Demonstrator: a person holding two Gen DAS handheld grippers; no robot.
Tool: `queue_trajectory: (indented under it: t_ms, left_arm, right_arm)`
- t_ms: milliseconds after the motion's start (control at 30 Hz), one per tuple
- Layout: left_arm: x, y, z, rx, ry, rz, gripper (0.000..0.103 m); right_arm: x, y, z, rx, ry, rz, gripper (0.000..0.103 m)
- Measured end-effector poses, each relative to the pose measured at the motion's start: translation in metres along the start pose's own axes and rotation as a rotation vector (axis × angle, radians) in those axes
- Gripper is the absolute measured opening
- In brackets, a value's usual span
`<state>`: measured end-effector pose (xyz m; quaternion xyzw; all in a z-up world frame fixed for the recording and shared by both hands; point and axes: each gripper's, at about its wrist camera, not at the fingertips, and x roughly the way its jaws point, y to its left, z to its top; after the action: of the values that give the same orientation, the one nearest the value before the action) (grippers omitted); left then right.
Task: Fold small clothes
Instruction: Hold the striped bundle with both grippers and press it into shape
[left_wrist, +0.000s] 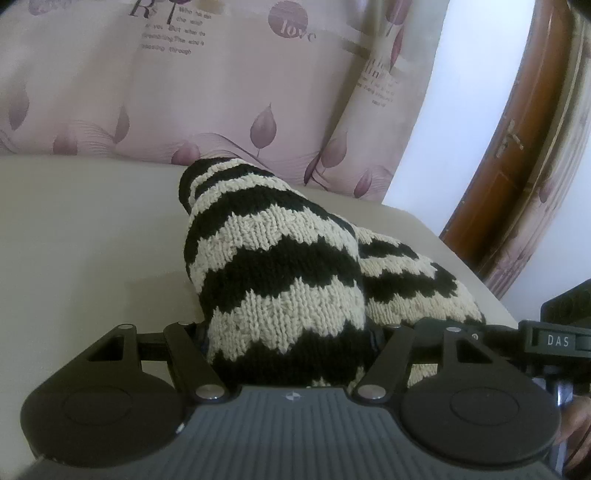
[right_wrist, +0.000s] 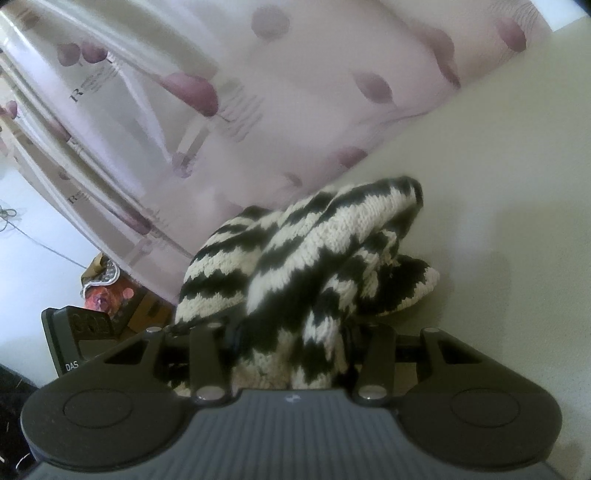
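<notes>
Striped knit garment (left_wrist: 280, 266) between both grippers' fingers

Right claw (right_wrist: 290, 343) closed on a bunched black-and-cream zigzag knit garment (right_wrist: 314, 251), lifted partly off the pale tabletop (right_wrist: 498, 184); pink leaf-print curtain (right_wrist: 221, 110) behind.

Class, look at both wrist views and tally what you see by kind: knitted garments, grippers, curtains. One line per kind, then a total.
Black-and-cream zigzag knitted garment: 1
Grippers: 2, left gripper and right gripper, each gripping the knit
Pink leaf-print curtain: 1
Total: 4
</notes>
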<state>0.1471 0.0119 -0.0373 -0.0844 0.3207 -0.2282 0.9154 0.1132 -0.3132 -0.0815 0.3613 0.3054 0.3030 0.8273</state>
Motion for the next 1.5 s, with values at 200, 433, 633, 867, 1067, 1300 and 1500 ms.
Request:
queue_trajectory:
  t_ms: [200,433,633,867,1067,1300,1500]
  left_arm:
    - [-0.019,-0.001,-0.010,0.008,-0.010,0.004,0.067]
    - [-0.036,0.000,-0.021,0.003,-0.015,0.010,0.067]
    - [-0.046,0.000,-0.027,0.012,-0.022,0.020,0.067]
    - [-0.053,0.000,-0.033,0.017,-0.025,0.033,0.067]
    - [-0.052,-0.002,-0.032,0.023,-0.023,0.039,0.067]
    - [-0.049,-0.002,-0.032,0.020,-0.019,0.040,0.067]
    - [-0.042,-0.003,-0.033,0.016,-0.011,0.046,0.067]
  right_arm:
    - [-0.006,0.013,-0.015,-0.009,-0.002,0.010,0.045]
    - [-0.011,0.022,-0.032,-0.012,0.002,0.022,0.045]
    - [-0.013,0.030,-0.042,-0.023,0.005,0.030,0.045]
    - [-0.012,0.032,-0.045,-0.032,0.009,0.031,0.045]
    - [-0.012,0.031,-0.044,-0.035,0.009,0.031,0.045]
    - [-0.011,0.029,-0.045,-0.035,0.012,0.027,0.045]
    - [-0.006,0.030,-0.045,-0.034,0.017,0.019,0.045]
